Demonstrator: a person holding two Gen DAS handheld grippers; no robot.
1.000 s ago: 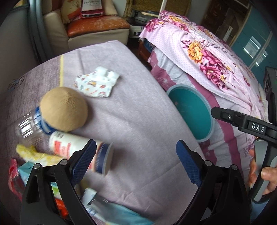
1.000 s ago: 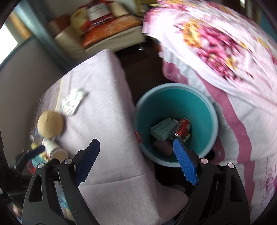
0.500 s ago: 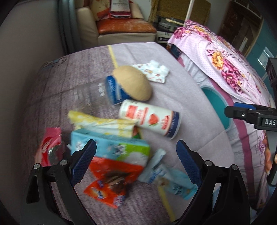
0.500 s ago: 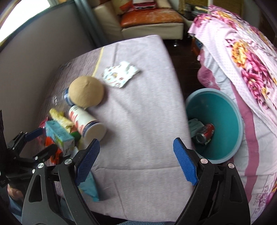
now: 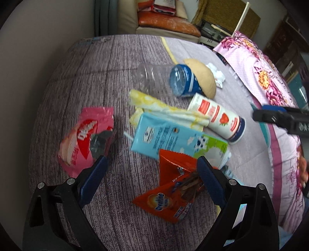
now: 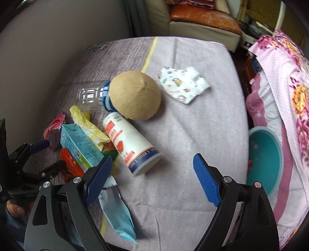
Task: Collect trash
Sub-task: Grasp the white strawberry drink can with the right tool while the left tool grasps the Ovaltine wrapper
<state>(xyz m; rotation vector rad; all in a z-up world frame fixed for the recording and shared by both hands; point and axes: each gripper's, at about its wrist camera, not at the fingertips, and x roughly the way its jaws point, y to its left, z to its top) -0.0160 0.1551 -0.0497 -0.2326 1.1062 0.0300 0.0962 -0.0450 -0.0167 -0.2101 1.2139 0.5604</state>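
Observation:
A pile of trash lies on the purple-grey cloth (image 6: 193, 131): a pink wrapper (image 5: 85, 135), a blue milk carton (image 5: 173, 139), an orange Ovaltine wrapper (image 5: 170, 197), a yellow wrapper (image 5: 158, 104), a white strawberry tube (image 6: 131, 141), a clear bottle (image 5: 154, 81) and a tan dome (image 6: 135, 96). My left gripper (image 5: 150, 170) hangs open over the orange wrapper, touching nothing. My right gripper (image 6: 152, 170) is above the cloth with its jaws closing. The tube's blue-rimmed end shows between its fingers, and the pads are clear of it. The teal bin (image 6: 266, 158) stands at the right, beside the cloth's edge.
A printed white tissue (image 6: 183, 86) lies behind the dome. A light blue pouch (image 6: 117, 212) lies at the near edge. A floral pink bedspread (image 6: 285, 77) hangs to the right of the bin. An armchair (image 6: 202, 17) stands beyond the far edge.
Both views have swung left, away from the bin and onto the trash pile. My left gripper now hangs over the wrappers. My right gripper has left the bin and is over the cloth.

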